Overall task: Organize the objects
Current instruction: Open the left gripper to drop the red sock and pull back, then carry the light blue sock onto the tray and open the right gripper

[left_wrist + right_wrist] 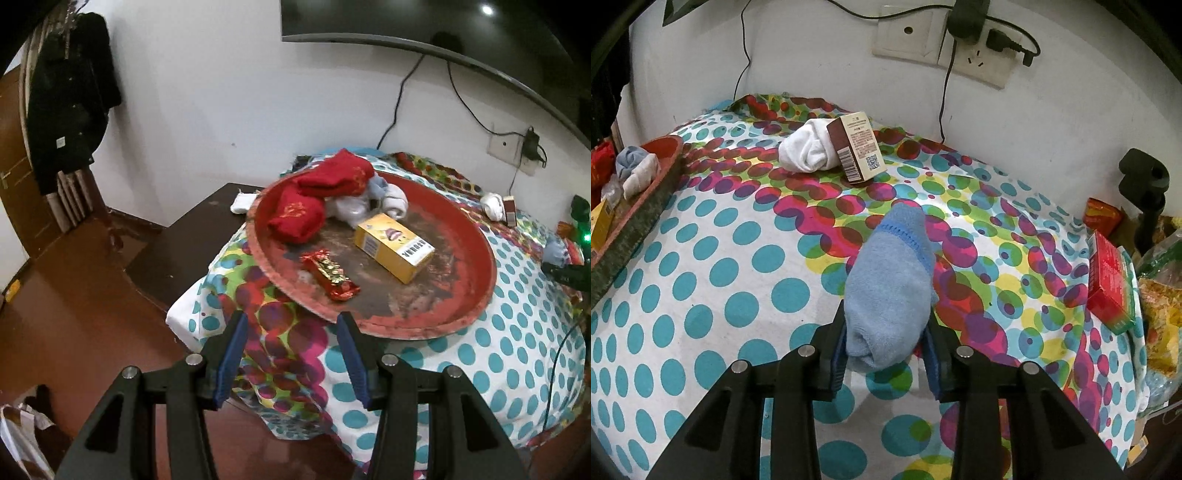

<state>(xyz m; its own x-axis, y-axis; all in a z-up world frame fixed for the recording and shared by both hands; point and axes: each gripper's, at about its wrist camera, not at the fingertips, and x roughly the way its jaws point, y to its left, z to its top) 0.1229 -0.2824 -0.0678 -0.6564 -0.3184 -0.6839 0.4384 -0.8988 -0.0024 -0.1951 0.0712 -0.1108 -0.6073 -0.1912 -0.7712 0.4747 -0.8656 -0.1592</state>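
The right gripper (886, 354) squeezes the near end of a blue sock (892, 280), and the sock's long side points straight ahead, away from the gripper, over the dotted cloth (713, 280). Farther ahead lie a white sock (807, 149) and a brown box (858, 147), touching each other, and the red tray (642, 206) sits off to its left. The left gripper (291, 354) is half open and holds nothing; the tray (373, 321) is just in front of it, so I think the sock goes left, to join the socks there.
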